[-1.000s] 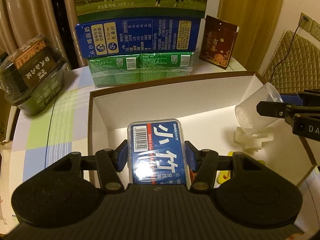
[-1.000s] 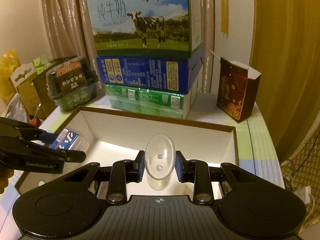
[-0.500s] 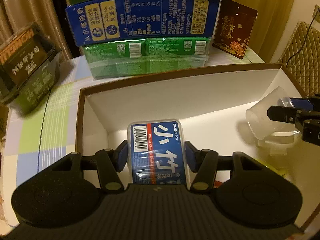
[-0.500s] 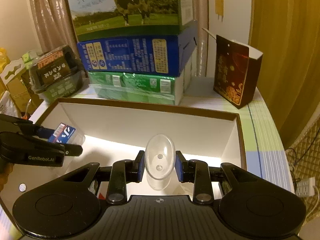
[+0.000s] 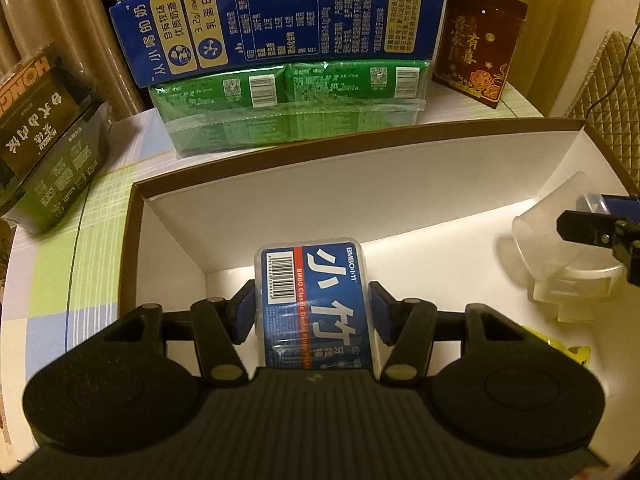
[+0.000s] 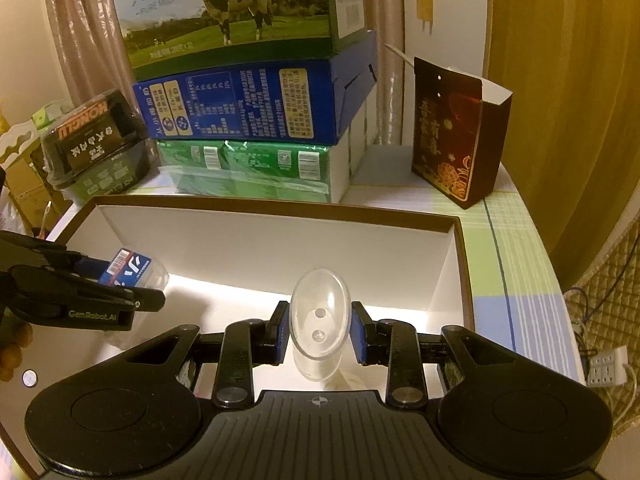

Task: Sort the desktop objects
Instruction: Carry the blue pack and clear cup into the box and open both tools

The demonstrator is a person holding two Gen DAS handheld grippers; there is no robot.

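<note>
Left gripper (image 5: 312, 304): closed on a floss box (image 5: 314, 304), a clear case with a blue label, clamped by its long sides and held over the near-left part of the tray (image 5: 360, 172). Right gripper (image 6: 320, 334): closed on a clear plastic cup (image 6: 319, 320), squeezed at the rim into an oval, mouth toward the camera, held over the right half of the same tray. Tray: shallow, white inside, brown rim, standing on a checked tablecloth (image 5: 60, 264). Also in the tray: a pale plastic piece (image 5: 568, 292) below the cup and a yellow wrapper (image 5: 560, 346), near the right side. Behind the tray: stacked milk cartons (image 6: 256, 120) and a dark red gift bag (image 6: 452, 132). Step in hand, by judgement: delivery of both items into the tray. Next move calls for lowering each to the tray floor, well apart from the other, then parting the jaws; the cup looks thin and may spring or roll on release.
</note>
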